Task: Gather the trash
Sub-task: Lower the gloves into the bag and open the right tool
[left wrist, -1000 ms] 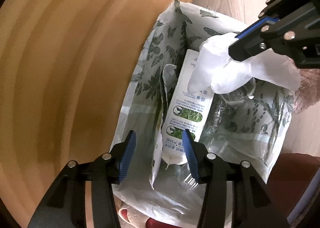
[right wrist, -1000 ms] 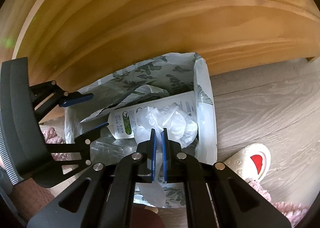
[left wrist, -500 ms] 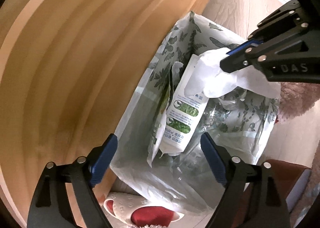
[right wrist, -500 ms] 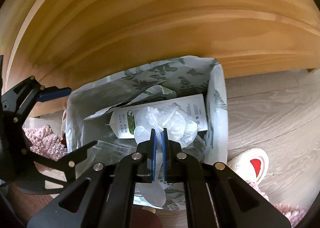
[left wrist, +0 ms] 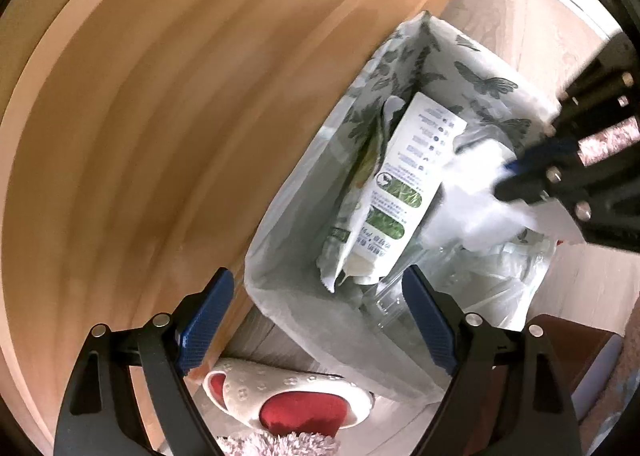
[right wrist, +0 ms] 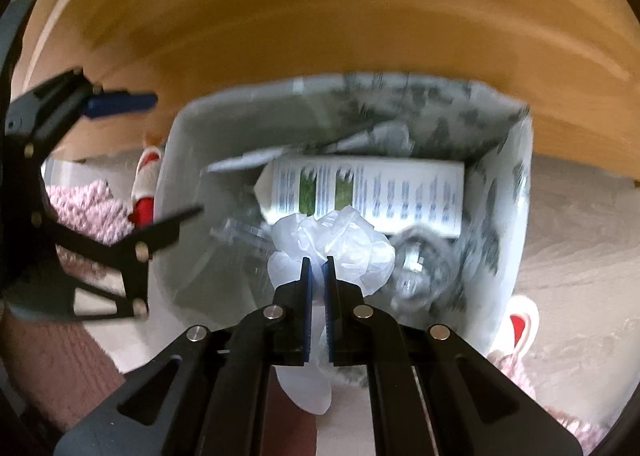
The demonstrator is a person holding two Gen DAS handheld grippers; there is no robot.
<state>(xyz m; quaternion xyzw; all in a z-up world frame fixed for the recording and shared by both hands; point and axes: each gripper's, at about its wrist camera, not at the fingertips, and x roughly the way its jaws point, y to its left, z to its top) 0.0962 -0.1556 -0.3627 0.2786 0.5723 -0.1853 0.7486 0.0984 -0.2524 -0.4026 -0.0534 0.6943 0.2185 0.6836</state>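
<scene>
The crumpled white thin plastic glove [right wrist: 336, 244] hangs over the open mouth of the white bin bag printed with grey leaves and butterflies [right wrist: 516, 215], pinched between the pressed-together blue pads of the right gripper [right wrist: 316, 276]. One loose part trails back under the jaws, outside the near edge of the bag, so on release it can cling to the pads or slide down outside. Inside the bag lie a white carton with green pictures [right wrist: 372, 191] and clear plastic packaging [right wrist: 420, 268]. The left gripper [left wrist: 320, 324] is spread wide and empty beside the bag; its jaws have just been opening, so the soft bag edge has no support and may fold inward.
</scene>
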